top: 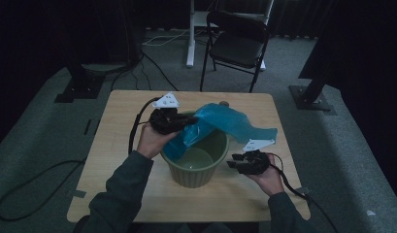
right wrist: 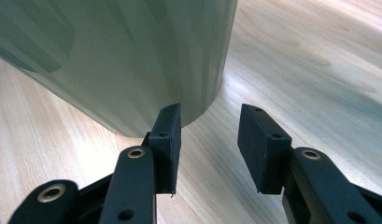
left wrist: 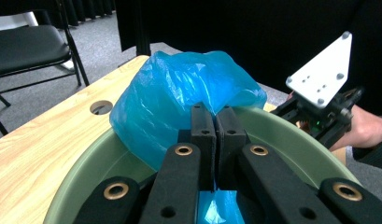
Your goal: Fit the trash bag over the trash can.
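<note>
Green bin [top: 196, 167] stands on the desk [top: 113, 160] near the middle of its near half, upright, mouth open. A blue plastic bag [top: 220, 121] lies over the bin's far rim: part of it hangs down into the bin on the left inside wall, the rest trails out across the desk toward the far right corner.

Left gripper [top: 179, 121], held in the left hand [top: 150, 141], sits at the bin's far-left rim. In the left gripper view its fingers [left wrist: 202, 135] are clenched together with a fold of the blue bag [left wrist: 179, 98] pinched between them, just above the bin's rim [left wrist: 282, 135]. Bag film bulges up beyond the fingertips and shows again below them, inside the bin.

Right gripper [top: 237, 165], in the right hand [top: 269, 177], is low beside the bin's right side, near the right edge of the desk. In the right gripper view its fingers [right wrist: 167, 135] stand apart, released, with nothing between them but bare desk wood [right wrist: 319, 70]. The bin's outer wall [right wrist: 132, 60] is just beyond the left fingertip; contact cannot be told.

A round hole in the desk [left wrist: 101, 107] shows beyond the bag in the left gripper view. A black folding chair [top: 237, 43] stands on the floor past the far edge.
</note>
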Demonstrator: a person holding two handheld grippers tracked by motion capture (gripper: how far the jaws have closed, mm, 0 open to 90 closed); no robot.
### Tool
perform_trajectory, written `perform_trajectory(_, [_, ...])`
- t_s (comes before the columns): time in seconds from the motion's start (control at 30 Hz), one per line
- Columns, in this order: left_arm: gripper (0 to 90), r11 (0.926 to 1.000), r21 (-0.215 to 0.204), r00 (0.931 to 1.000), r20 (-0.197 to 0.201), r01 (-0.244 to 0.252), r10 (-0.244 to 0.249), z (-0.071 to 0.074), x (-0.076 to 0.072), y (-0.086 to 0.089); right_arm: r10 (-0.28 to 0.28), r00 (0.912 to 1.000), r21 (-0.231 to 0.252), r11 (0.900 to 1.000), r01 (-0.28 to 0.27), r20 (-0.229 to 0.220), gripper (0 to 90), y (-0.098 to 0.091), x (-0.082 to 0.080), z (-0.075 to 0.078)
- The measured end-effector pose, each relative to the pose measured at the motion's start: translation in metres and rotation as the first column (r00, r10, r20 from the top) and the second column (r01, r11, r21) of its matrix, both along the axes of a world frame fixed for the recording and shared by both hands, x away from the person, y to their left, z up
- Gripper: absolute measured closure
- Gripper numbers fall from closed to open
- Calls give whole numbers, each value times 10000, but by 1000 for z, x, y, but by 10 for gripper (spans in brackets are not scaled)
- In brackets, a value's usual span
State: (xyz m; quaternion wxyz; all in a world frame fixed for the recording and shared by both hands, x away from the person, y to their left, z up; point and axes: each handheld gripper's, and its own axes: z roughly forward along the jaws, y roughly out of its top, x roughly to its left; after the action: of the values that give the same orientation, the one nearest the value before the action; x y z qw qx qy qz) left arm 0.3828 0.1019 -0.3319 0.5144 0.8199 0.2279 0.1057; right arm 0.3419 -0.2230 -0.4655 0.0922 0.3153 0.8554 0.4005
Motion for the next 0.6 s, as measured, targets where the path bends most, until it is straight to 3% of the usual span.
perform_trajectory(0.27, [880, 9999, 33, 9998, -120, -167, 167, -4, -1, 11, -64, 9998, 301, 9995, 58, 213, 565, -5, -6, 13])
perform_trajectory(0.6, [879, 9995, 93, 9994, -189, -304, 305, -8, -2, 21, -51, 9965, 666, 9978, -4, 830, 567, -7, -14, 36])
